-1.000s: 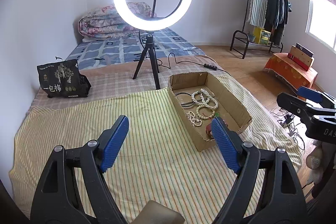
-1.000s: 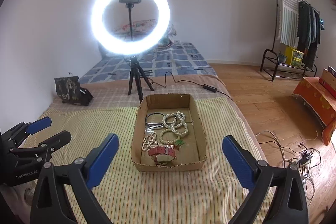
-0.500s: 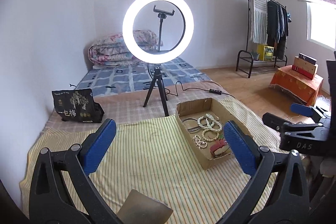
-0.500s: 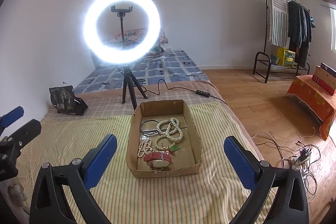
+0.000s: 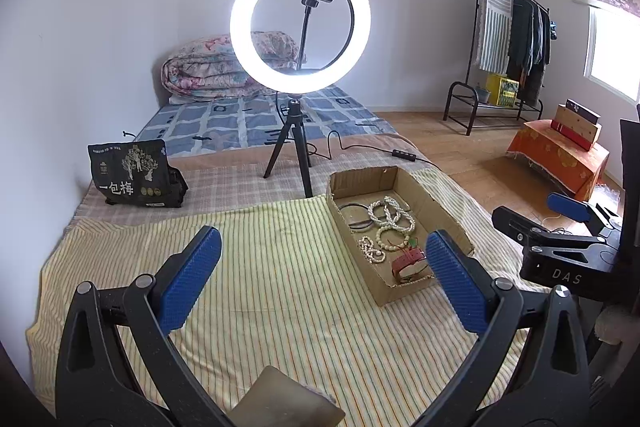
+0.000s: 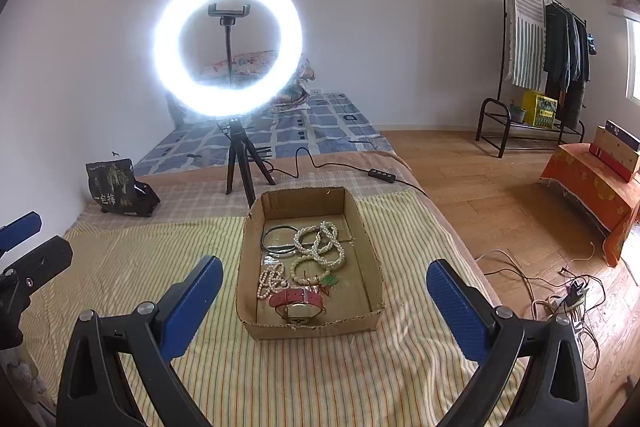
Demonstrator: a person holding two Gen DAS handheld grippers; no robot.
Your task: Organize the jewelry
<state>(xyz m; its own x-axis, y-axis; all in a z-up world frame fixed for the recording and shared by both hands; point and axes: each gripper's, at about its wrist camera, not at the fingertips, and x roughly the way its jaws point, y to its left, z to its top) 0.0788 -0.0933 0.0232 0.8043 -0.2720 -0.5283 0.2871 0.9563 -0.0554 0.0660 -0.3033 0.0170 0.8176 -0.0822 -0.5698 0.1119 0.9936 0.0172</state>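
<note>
A shallow cardboard box lies on the striped yellow cloth. Inside are a red watch, pearl bracelets, a small bead string and dark thin bangles. My left gripper stands wide open above the cloth, left of the box, with nothing between its blue pads. My right gripper is open too, framing the box's near end from behind, holding nothing.
A lit ring light on a black tripod stands just behind the box, its cable trailing right. A black printed bag sits at the left. Past the bed's right edge, wooden floor with loose cables.
My left gripper opened wider and pulled back from the box, tilting up so more of the room shows. The right gripper stayed about where it was. The jewelry has not moved.
</note>
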